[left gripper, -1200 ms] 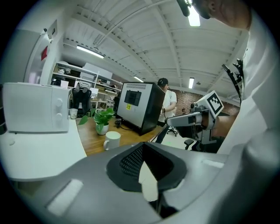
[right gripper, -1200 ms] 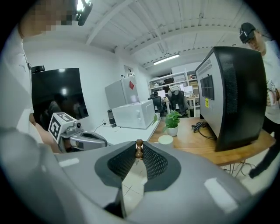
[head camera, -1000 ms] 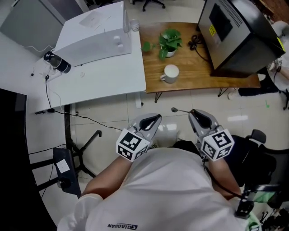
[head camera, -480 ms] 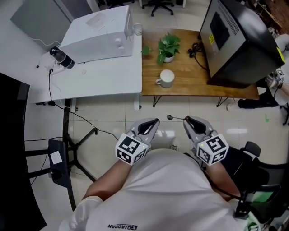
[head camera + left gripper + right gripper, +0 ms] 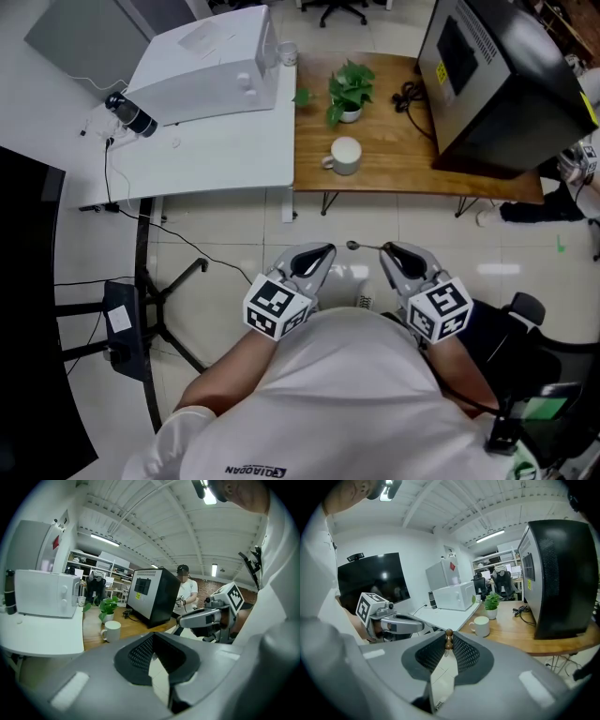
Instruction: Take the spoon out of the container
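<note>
Wooden surface (image 5: 394, 164) – black box (image 5: 497, 84) at right end, plant (image 5: 349, 89) at far edge, mug (image 5: 345, 155) upright near middle.
Right claw (image 5: 390, 249) – jaws closed on spoon (image 5: 367, 247) handle; spoon level over floor (image 5: 234, 234), bowl pointing left, well apart from mug.
Left claw (image 5: 327, 249) – jaws together, nothing between; beside right claw.

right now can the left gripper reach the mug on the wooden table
Probably not from here: the left gripper hangs over the floor, well short of the mug. Nothing stands between them, though.
</note>
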Demonstrator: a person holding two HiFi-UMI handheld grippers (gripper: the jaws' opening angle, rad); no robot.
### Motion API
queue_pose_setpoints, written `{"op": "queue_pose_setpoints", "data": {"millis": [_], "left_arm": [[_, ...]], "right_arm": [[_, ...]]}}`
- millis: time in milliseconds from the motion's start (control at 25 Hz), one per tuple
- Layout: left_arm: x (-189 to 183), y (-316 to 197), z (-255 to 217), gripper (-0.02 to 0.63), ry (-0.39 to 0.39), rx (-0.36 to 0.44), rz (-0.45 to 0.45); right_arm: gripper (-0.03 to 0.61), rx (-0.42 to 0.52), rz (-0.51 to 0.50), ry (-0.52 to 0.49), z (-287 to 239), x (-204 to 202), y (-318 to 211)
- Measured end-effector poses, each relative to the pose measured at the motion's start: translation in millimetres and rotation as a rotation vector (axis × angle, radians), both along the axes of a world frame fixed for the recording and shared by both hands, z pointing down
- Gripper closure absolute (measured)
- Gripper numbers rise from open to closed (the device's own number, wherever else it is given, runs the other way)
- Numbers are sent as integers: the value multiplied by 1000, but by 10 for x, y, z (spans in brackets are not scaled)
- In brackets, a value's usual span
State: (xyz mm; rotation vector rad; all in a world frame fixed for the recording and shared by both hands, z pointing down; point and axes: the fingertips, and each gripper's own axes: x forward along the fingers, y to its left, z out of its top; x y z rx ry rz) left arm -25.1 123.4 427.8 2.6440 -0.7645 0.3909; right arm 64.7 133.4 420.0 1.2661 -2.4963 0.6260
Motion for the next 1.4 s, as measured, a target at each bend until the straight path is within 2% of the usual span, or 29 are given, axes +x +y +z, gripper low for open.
{"op": "queue_pose_setpoints", "data": {"millis": [1400], "left_arm": [[11,-112,25,609,-14,6,34]], "right_arm": [[523,-6,-4,30,38,-24,-69]]}}
